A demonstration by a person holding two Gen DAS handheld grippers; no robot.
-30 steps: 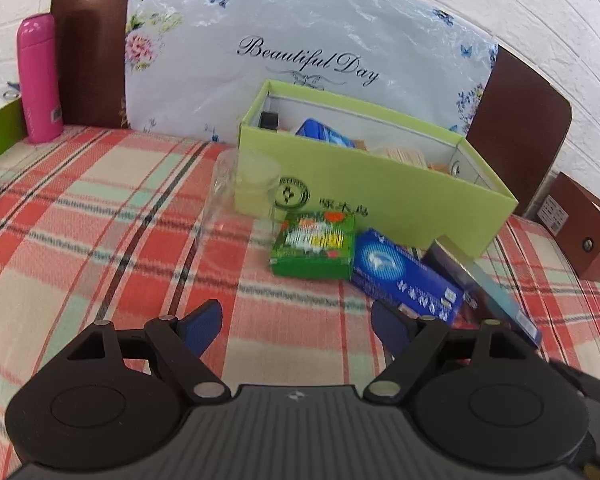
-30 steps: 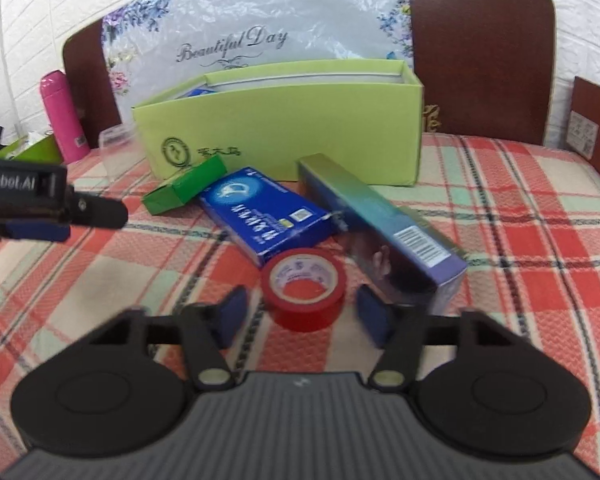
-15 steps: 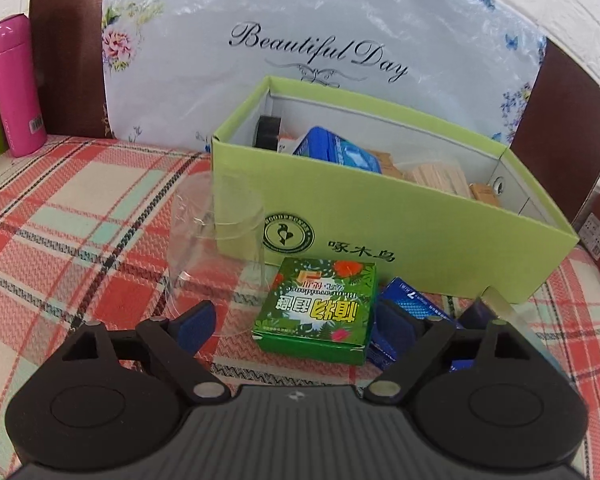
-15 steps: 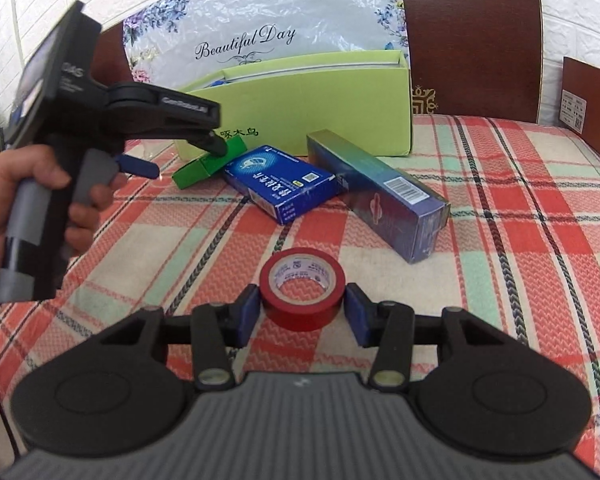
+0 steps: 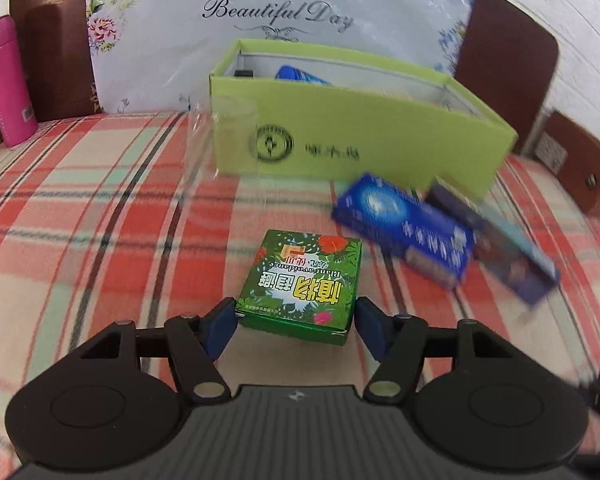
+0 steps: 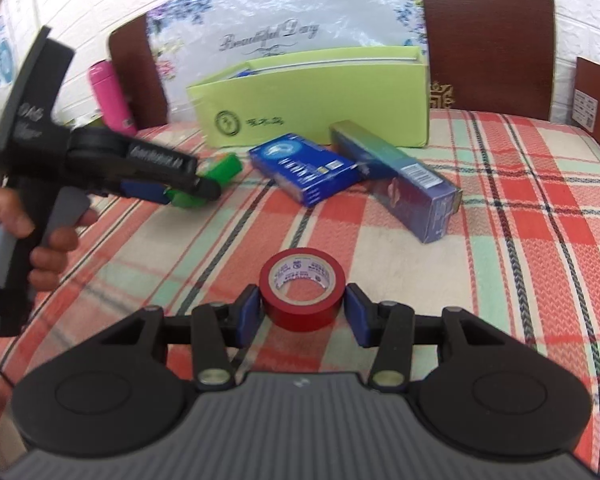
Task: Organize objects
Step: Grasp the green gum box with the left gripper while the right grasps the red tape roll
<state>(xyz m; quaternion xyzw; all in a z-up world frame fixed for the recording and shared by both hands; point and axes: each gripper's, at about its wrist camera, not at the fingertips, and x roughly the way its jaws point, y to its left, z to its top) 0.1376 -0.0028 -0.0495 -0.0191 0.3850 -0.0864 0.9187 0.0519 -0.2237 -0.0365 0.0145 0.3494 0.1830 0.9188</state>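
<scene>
A green printed box (image 5: 300, 276) sits between the fingers of my left gripper (image 5: 294, 320). The jaws are closing and both pads touch its sides. In the right wrist view the same green box (image 6: 220, 168) rides tilted in the left gripper (image 6: 184, 194), just above the plaid cloth. My right gripper (image 6: 302, 308) is shut on a red tape roll (image 6: 300, 314) that lies flat on the cloth. The open lime-green box (image 5: 380, 136) stands behind, with several items inside.
A blue carton (image 5: 404, 224) and a long dark purple carton (image 5: 512, 248) lie in front of the lime box (image 6: 320, 104). A clear plastic cup (image 5: 228, 128) stands at its left corner. A pink bottle (image 5: 4, 80) is far left. Brown chairs and a floral bag stand behind.
The left gripper reached the green box by the lime box, narrowed its jaws on it and drew it back toward me. The right jaws closed on the red tape roll.
</scene>
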